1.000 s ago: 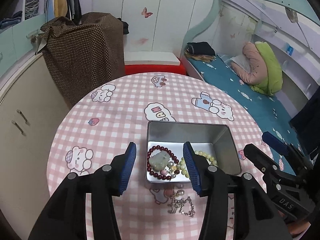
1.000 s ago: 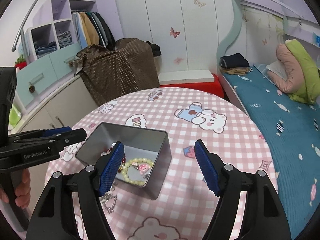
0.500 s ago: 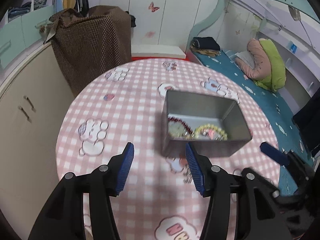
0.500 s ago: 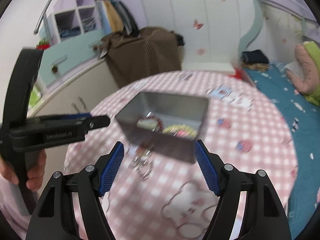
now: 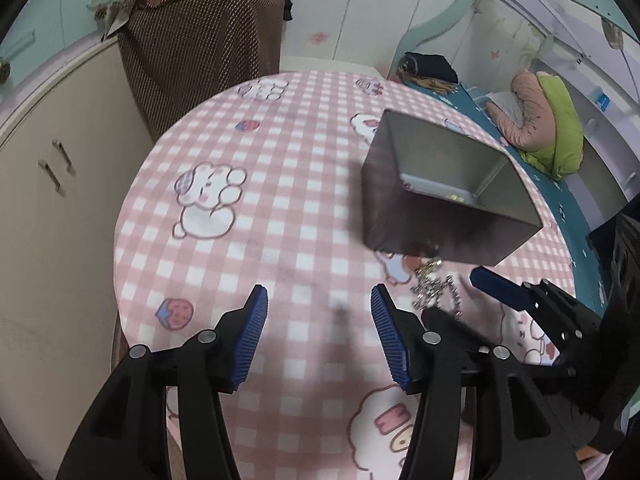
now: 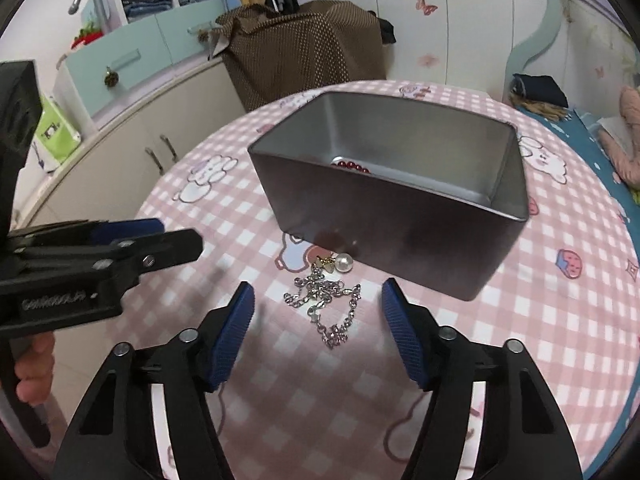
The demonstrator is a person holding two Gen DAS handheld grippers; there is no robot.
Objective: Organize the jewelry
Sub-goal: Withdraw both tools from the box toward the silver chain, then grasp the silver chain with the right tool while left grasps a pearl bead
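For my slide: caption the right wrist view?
Open right tongs above a silver chain beside the metal tin.

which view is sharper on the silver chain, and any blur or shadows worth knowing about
Right wrist view: the silver chain is sharp, lying between the right gripper's open fingers; the left gripper beside it is smeared. Left wrist view: the chain and metal tin are motion-blurred, and soft shadows fall on the checked tablecloth.
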